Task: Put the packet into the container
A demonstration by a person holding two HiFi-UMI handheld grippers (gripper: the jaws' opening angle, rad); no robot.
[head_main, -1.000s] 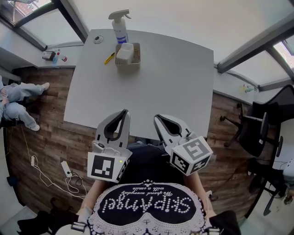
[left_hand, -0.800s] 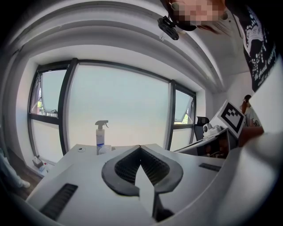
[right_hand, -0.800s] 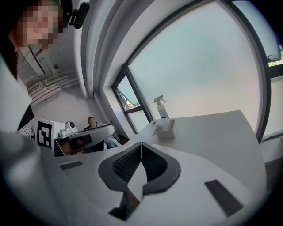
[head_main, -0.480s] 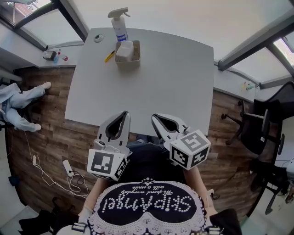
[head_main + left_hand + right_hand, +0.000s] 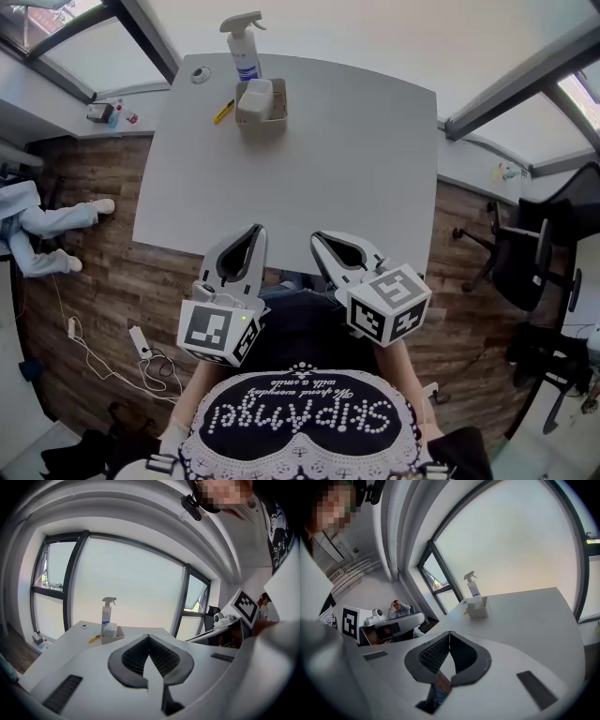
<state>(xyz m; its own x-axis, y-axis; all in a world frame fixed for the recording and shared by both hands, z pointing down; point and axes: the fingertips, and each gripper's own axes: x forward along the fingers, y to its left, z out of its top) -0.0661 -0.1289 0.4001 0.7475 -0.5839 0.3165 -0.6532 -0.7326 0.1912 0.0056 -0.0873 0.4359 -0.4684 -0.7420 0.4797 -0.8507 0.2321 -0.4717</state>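
A white packet (image 5: 255, 97) lies inside the small beige container (image 5: 262, 120) at the far side of the grey table (image 5: 309, 159). Both show small in the left gripper view, packet (image 5: 110, 629) in container (image 5: 112, 635), and in the right gripper view, packet (image 5: 475, 603) in container (image 5: 479, 611). My left gripper (image 5: 254, 231) and right gripper (image 5: 319, 238) hover side by side over the table's near edge, far from the container. Each is shut with its tips touching and nothing between them, as seen for the left gripper (image 5: 148, 636) and the right gripper (image 5: 450, 633).
A spray bottle (image 5: 242, 47) stands just behind the container, a yellow pen (image 5: 223, 113) lies to its left, and a round cap (image 5: 200, 75) sits near the far left corner. Office chairs (image 5: 525, 267) stand at the right. Cables and a power strip (image 5: 139, 345) lie on the wooden floor; a person's legs (image 5: 42, 220) show at the left edge.
Both grippers stay almost where they were, still shut. The person's legs at the left edge have shifted about on the floor.
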